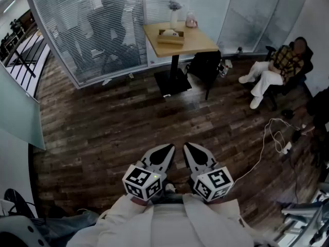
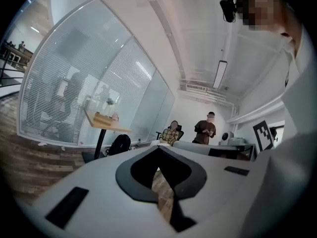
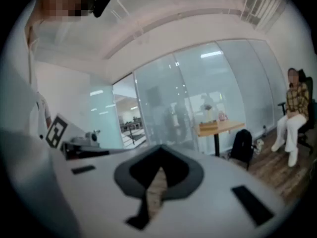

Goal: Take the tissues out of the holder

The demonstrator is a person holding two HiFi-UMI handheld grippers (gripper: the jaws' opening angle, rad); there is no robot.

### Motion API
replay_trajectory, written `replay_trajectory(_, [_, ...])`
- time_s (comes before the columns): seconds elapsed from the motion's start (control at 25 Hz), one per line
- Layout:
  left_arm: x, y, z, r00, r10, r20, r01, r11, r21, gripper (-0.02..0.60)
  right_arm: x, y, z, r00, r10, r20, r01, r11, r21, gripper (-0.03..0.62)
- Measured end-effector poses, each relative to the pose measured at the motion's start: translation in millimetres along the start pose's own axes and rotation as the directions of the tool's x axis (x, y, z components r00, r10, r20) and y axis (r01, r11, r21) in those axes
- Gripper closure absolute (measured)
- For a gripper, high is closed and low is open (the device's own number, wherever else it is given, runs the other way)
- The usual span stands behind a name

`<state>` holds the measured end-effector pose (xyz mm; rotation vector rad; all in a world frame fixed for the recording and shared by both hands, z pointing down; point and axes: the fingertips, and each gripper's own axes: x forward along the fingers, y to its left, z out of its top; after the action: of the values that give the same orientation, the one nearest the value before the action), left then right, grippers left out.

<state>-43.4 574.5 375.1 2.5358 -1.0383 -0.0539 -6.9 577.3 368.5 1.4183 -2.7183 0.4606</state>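
Note:
A wooden tissue holder point(image 1: 170, 37) with a white tissue poking out of its top sits on a small wooden table point(image 1: 198, 43) far across the room. The holder also shows small in the left gripper view point(image 2: 101, 116) and the right gripper view point(image 3: 210, 125). Both grippers are held close to my body, far from the table and pointing toward it. My left gripper point(image 1: 165, 151) point(image 2: 158, 148) is shut and holds nothing. My right gripper point(image 1: 191, 149) point(image 3: 159, 147) is likewise shut and holds nothing.
A vase point(image 1: 174, 13) and a pink item point(image 1: 191, 19) stand on the table's far side. A black backpack point(image 1: 205, 66) leans by the table. A person point(image 1: 275, 68) sits at the right, another person point(image 2: 205, 130) stands. A white cable point(image 1: 270, 138) lies on the wood floor. Glass walls point(image 1: 103, 30) close the back.

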Motion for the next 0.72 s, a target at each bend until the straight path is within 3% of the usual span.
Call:
replay_trajectory(0.48, [0,-6,6,0.999,-0.043,0.006,0.042,0.999,0.017,0.574,1,5,-3,1.0,-0.006,-0.003,0.006,1.0,0.0,0.583])
replay_trajectory(0.72, [4,-7,7,0.999,-0.05,0.011,0.05,0.999,0.011,0.574,-3,2,4,0.999,0.013,0.034,-0.014,0.999,0.046,0.582])
